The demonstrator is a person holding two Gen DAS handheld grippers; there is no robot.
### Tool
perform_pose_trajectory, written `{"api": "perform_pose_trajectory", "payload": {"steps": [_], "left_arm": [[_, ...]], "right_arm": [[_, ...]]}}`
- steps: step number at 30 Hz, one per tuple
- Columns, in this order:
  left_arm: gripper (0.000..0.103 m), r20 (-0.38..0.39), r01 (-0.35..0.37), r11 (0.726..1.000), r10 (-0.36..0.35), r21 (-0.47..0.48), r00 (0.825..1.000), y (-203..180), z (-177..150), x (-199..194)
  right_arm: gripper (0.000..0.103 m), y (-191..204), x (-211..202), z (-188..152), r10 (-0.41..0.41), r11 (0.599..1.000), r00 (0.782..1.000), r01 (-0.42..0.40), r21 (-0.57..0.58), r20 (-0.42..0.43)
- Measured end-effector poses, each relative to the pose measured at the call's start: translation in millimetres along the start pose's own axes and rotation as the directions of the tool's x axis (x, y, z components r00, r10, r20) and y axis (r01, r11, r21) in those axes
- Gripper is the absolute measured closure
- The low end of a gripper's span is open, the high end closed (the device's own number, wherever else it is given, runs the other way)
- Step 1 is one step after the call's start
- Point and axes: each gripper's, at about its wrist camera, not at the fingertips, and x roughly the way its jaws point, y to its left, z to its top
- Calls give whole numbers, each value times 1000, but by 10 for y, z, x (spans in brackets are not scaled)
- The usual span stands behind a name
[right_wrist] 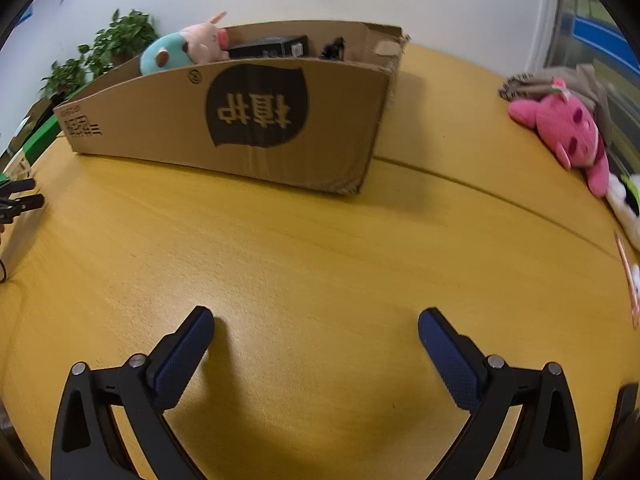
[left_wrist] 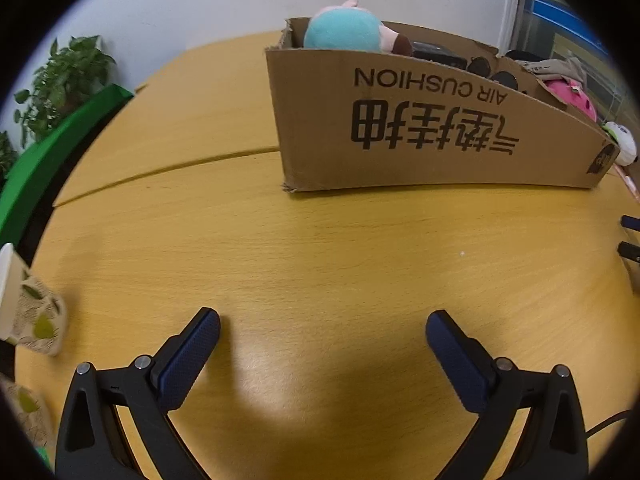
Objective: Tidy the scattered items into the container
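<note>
A cardboard box point(left_wrist: 420, 136) stands on the wooden table, also in the right wrist view point(right_wrist: 240, 120). Inside it lie a teal and pink plush point(left_wrist: 344, 32) point(right_wrist: 184, 50), a black box point(right_wrist: 268, 48) and dark round items point(left_wrist: 480, 66). A pink plush point(right_wrist: 568, 132) lies on the table at the right, on a grey cloth point(right_wrist: 560, 80); it shows behind the box in the left wrist view point(left_wrist: 572, 96). A white plush point(right_wrist: 624, 204) point(left_wrist: 622, 142) lies next to it. My left gripper point(left_wrist: 322, 330) and right gripper point(right_wrist: 316, 326) are open, empty, low over bare table.
A leaf-patterned pouch point(left_wrist: 38, 320) lies at the table's left edge. Potted plants point(left_wrist: 68, 76) and a green board point(left_wrist: 60, 136) stand beyond it. A printed card point(right_wrist: 630, 280) lies at the far right. The left gripper's fingertips point(right_wrist: 20, 196) show at the left edge.
</note>
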Motion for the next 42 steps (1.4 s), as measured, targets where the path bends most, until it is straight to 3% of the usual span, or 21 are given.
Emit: {"api": "perform_pose_trajectory", "payload": {"steps": [9, 42], "left_arm": [[0, 32, 27, 999, -28, 35, 999, 106, 166, 76], [0, 24, 31, 999, -32, 42, 999, 89, 415, 207]], "right_arm": [[0, -168, 41, 87, 24, 999, 1000, -24, -38, 6], [0, 178, 272, 492, 36, 998, 999, -35, -50, 11]]}}
